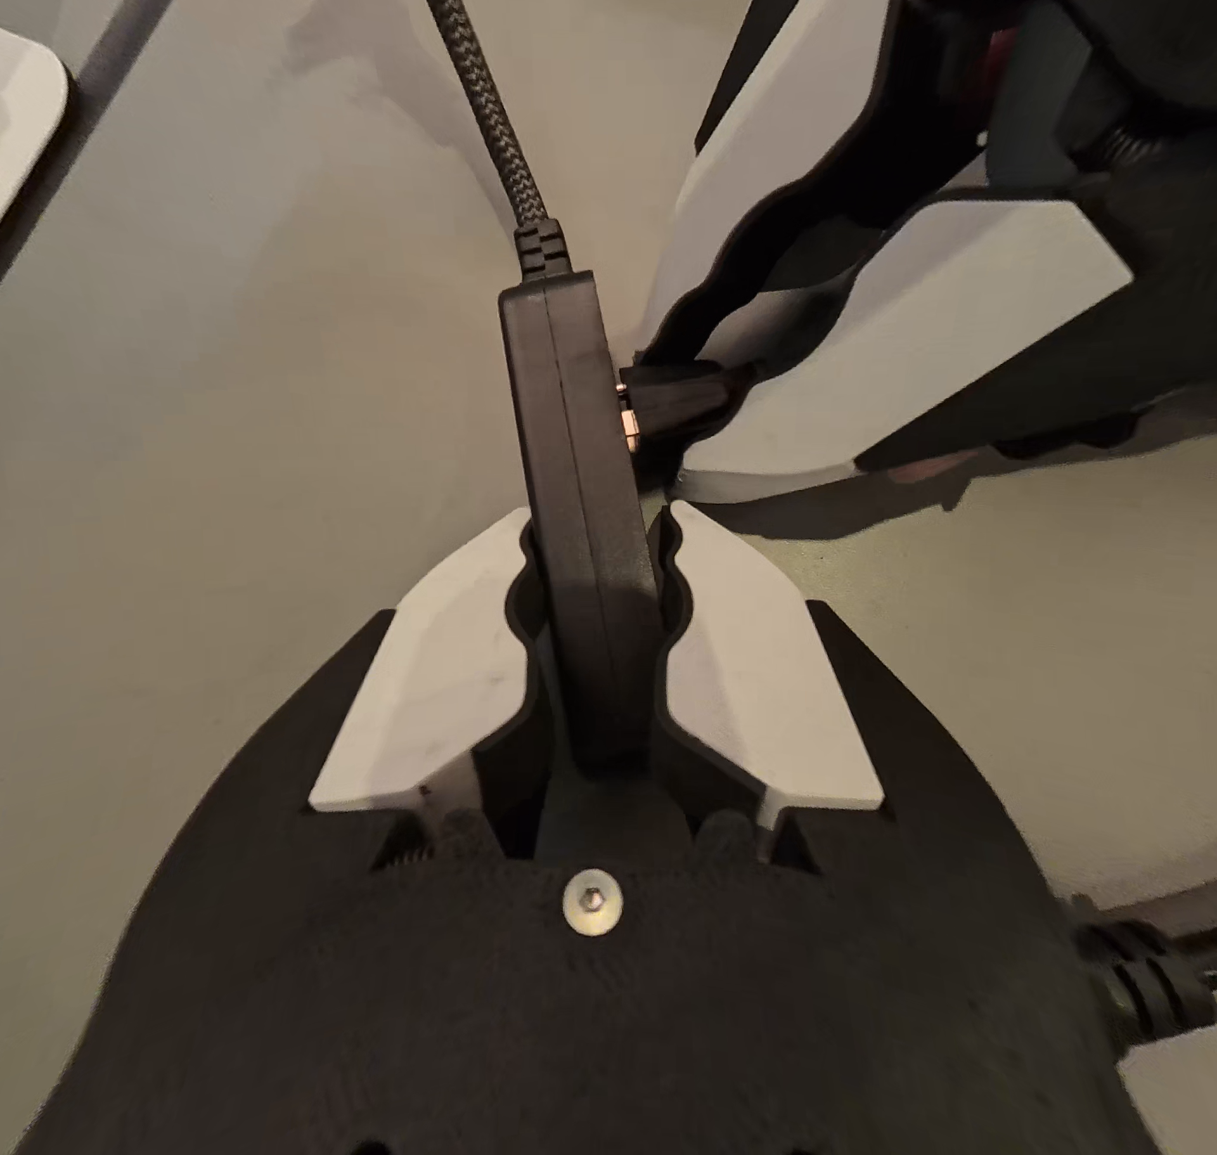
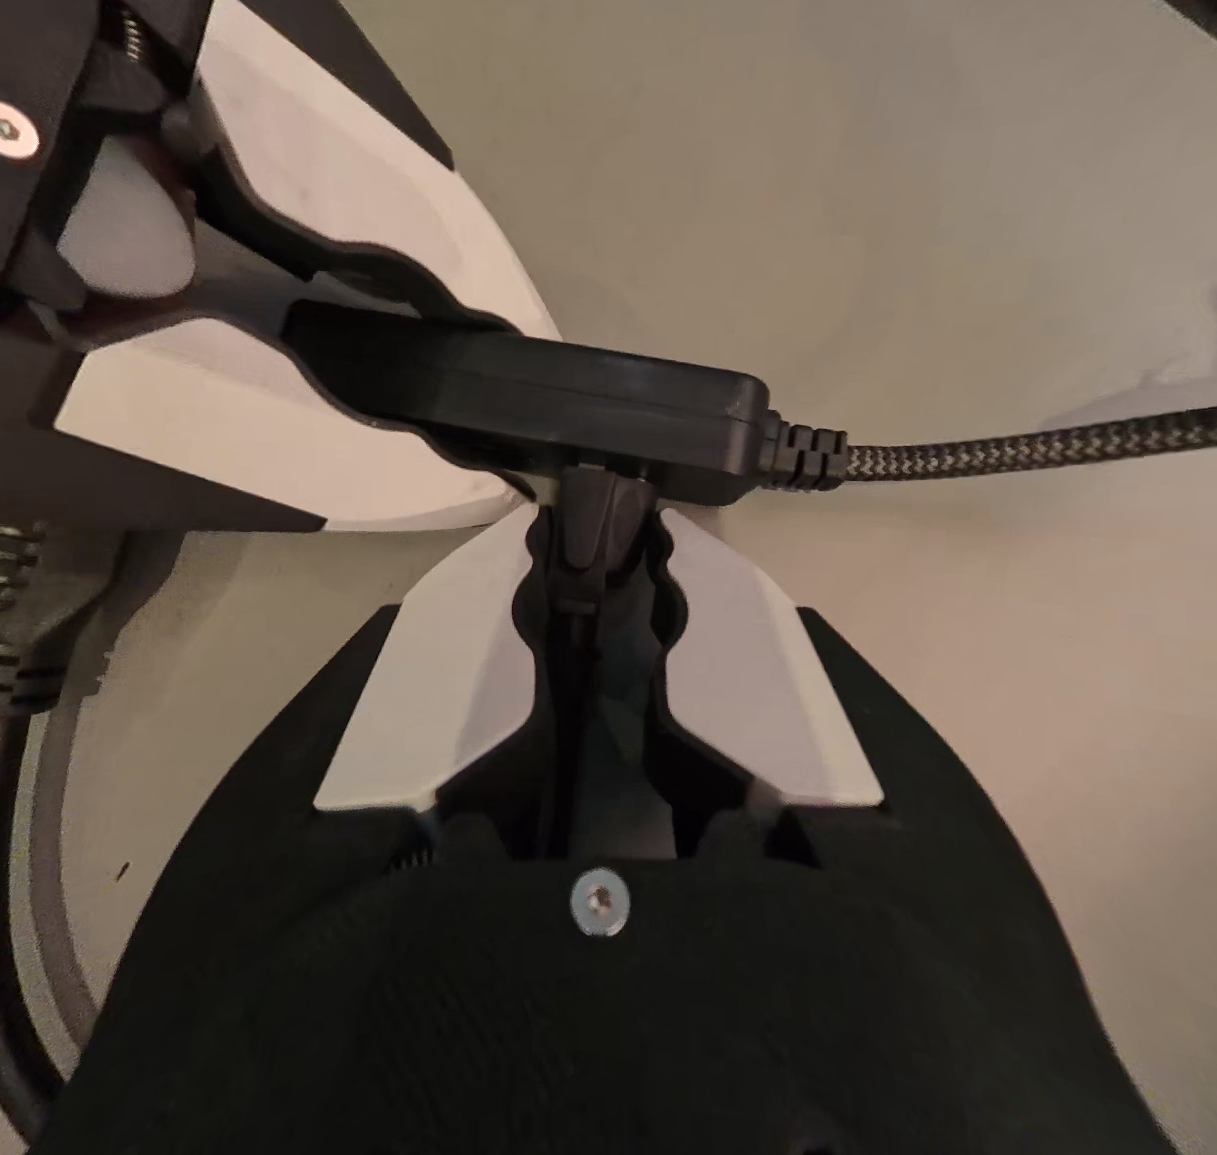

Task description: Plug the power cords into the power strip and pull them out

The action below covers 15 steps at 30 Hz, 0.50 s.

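Plug partway in power strip

Black claw bodies, white fingers, 1 silver screw each

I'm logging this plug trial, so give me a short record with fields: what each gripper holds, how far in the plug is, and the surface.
left gripper: shut on the black power strip, held on edge
right gripper: shut on the black plug
plug state: at the strip's socket face, copper prongs partly exposed in the left wrist view, not fully seated
strip cable: braided cord leading away from the strip's far end
surface: plain beige table
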Each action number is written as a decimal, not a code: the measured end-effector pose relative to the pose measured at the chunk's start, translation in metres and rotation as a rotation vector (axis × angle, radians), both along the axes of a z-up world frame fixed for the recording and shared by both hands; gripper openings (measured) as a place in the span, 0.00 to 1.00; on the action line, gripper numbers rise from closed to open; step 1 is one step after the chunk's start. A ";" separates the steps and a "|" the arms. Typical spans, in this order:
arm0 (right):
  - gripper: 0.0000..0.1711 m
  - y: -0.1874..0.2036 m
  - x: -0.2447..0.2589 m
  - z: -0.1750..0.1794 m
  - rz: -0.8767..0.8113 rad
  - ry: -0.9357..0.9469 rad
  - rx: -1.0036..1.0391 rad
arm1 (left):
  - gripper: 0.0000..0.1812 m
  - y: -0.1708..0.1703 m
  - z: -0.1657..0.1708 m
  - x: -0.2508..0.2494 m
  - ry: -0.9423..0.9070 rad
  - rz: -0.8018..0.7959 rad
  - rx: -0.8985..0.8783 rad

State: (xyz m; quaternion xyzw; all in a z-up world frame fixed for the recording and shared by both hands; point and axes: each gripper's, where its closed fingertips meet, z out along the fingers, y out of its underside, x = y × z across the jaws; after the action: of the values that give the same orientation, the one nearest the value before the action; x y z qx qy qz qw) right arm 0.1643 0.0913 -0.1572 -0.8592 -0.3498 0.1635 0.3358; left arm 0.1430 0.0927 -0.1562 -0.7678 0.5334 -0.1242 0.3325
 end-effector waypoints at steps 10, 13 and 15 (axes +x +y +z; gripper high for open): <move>0.19 -0.001 0.003 0.001 0.240 -0.103 -0.040 | 0.19 -0.002 -0.001 0.003 -0.034 -0.048 -0.010; 0.17 0.005 0.003 0.002 0.039 -0.110 -0.019 | 0.17 0.003 -0.002 0.004 -0.127 0.069 -0.114; 0.16 0.007 0.003 0.003 -0.110 -0.016 -0.013 | 0.16 0.005 -0.002 0.004 -0.132 0.111 -0.108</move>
State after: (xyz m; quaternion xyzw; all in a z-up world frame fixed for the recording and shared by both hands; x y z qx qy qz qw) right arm 0.1669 0.0981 -0.1546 -0.8806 -0.3037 0.1400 0.3358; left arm 0.1470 0.0976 -0.1581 -0.8031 0.4595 -0.1845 0.3314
